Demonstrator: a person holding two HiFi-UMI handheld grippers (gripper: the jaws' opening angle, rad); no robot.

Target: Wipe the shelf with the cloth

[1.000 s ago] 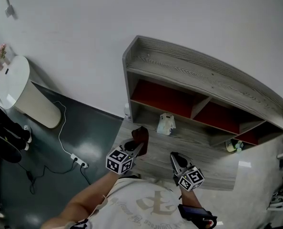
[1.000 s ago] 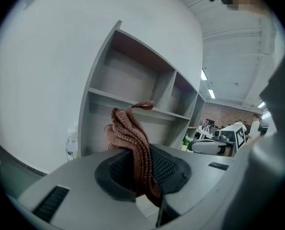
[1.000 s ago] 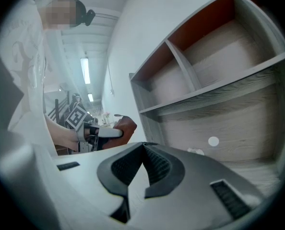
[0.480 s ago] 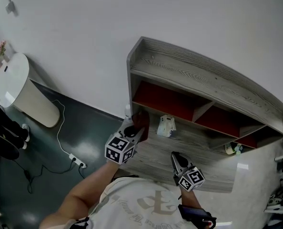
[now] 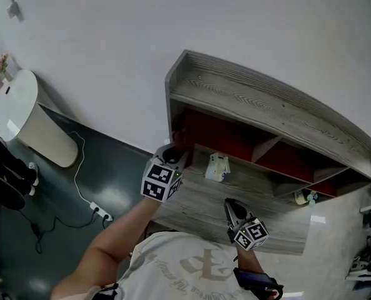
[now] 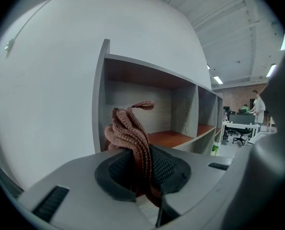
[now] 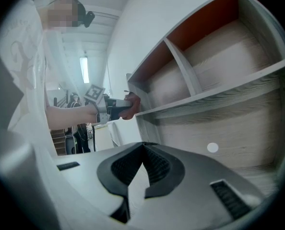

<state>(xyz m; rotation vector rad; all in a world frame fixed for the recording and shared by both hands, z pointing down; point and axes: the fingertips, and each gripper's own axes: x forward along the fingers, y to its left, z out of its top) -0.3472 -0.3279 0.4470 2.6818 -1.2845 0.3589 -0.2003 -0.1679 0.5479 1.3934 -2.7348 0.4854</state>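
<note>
Left tongs [image 5: 175,147] are clamped on the bunched reddish knit cloth [image 6: 129,131], which sits at the left end of the grey wooden shelf [image 5: 254,99], at the mouth of its red-backed leftmost compartment, left of centre in the head view. Right tongs [image 5: 230,206] are together with nothing between them, lower in the frame over the shelf's bottom board, well apart from the cloth.

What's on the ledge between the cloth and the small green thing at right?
One small white object, standing on the grey ledge, closer to the cloth; the head view shows it.
</note>
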